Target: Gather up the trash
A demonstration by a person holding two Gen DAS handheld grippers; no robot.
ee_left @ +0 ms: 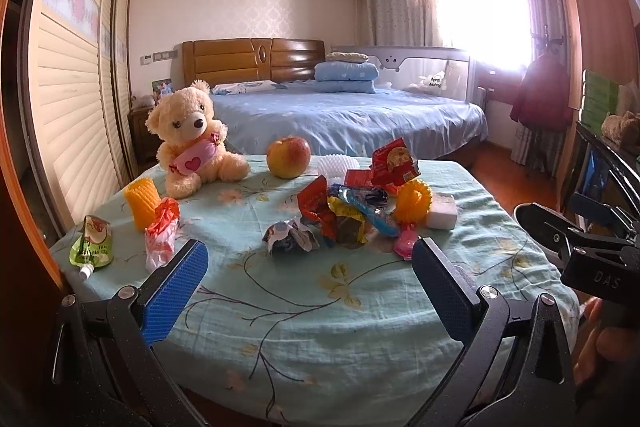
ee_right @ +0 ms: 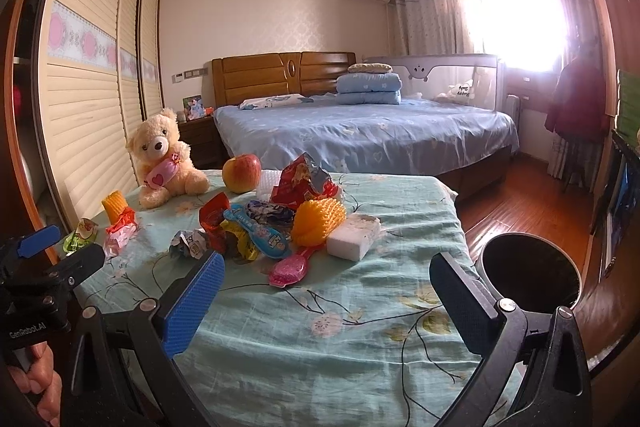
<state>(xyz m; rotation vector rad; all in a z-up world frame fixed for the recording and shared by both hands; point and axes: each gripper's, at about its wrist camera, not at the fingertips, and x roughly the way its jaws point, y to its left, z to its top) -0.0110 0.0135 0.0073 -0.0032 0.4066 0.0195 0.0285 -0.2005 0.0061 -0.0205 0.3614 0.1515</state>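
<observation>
A pile of crumpled snack wrappers (ee_left: 352, 211) lies in the middle of the table with the flowered cloth (ee_left: 320, 307); it also shows in the right wrist view (ee_right: 248, 223). A crumpled grey wrapper (ee_left: 290, 237) lies nearest, and a red-white wrapper (ee_left: 162, 233) and a green juice pouch (ee_left: 90, 245) lie at the left. My left gripper (ee_left: 310, 261) is open and empty, just short of the pile. My right gripper (ee_right: 326, 277) is open and empty over the near table. A dark round bin (ee_right: 530, 271) stands on the floor right of the table.
A teddy bear (ee_left: 192, 139), an apple (ee_left: 289, 157), a yellow foam net (ee_left: 140, 199), an orange spiky ball (ee_left: 414, 199), a white foam block (ee_left: 442, 211) and a pink toy (ee_right: 290, 269) sit on the table. A bed (ee_left: 344, 115) stands behind, a wardrobe (ee_left: 68, 87) to the left.
</observation>
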